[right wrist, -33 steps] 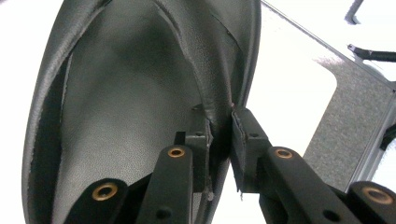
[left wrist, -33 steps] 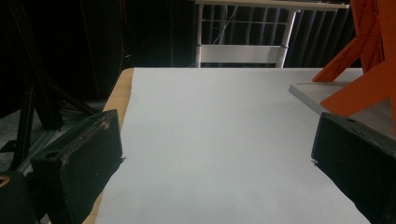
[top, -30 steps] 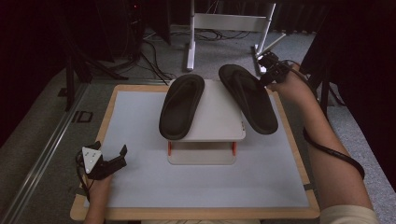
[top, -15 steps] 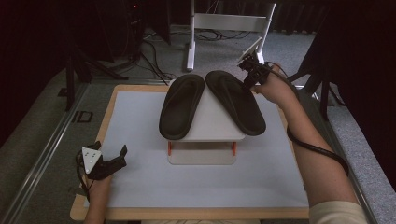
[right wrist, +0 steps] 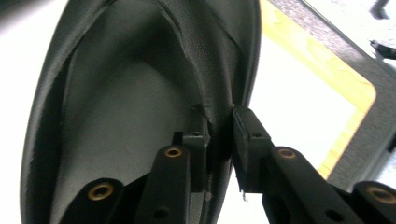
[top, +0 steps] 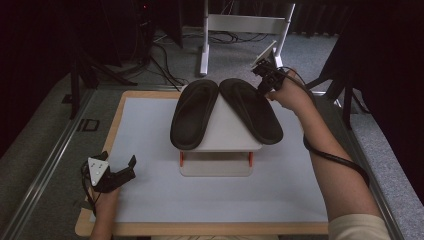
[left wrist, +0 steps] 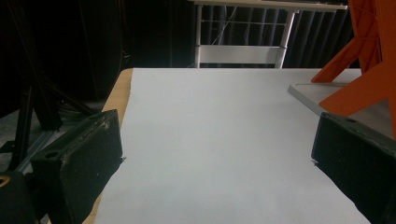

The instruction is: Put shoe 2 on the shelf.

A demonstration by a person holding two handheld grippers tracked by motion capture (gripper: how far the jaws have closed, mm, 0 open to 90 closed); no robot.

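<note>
Two black slippers lie side by side on a white stand [top: 225, 134] with orange legs in the middle of the table. The left slipper [top: 194, 114] lies free. At the far end of the right slipper [top: 252, 112], my right gripper [top: 264, 86] is shut on its rim. In the right gripper view the pads of that gripper [right wrist: 217, 135] clasp the raised edge of the slipper [right wrist: 116, 102]; the jaws have just eased open slightly, with the rim still between them. My left gripper [top: 120, 160] rests open on the mat at the near left, and nothing lies between its jaws [left wrist: 215, 154].
A white mat [top: 150, 130] covers the wood-edged table. The stand's orange leg [left wrist: 369, 70] and its grey base plate [left wrist: 322, 93] stand to the right of the left gripper. A white metal frame [top: 245, 22] and cables are on the floor behind the table.
The right hand has moved left with the right slipper, bringing it against the left slipper. The left gripper has stayed where it was.
</note>
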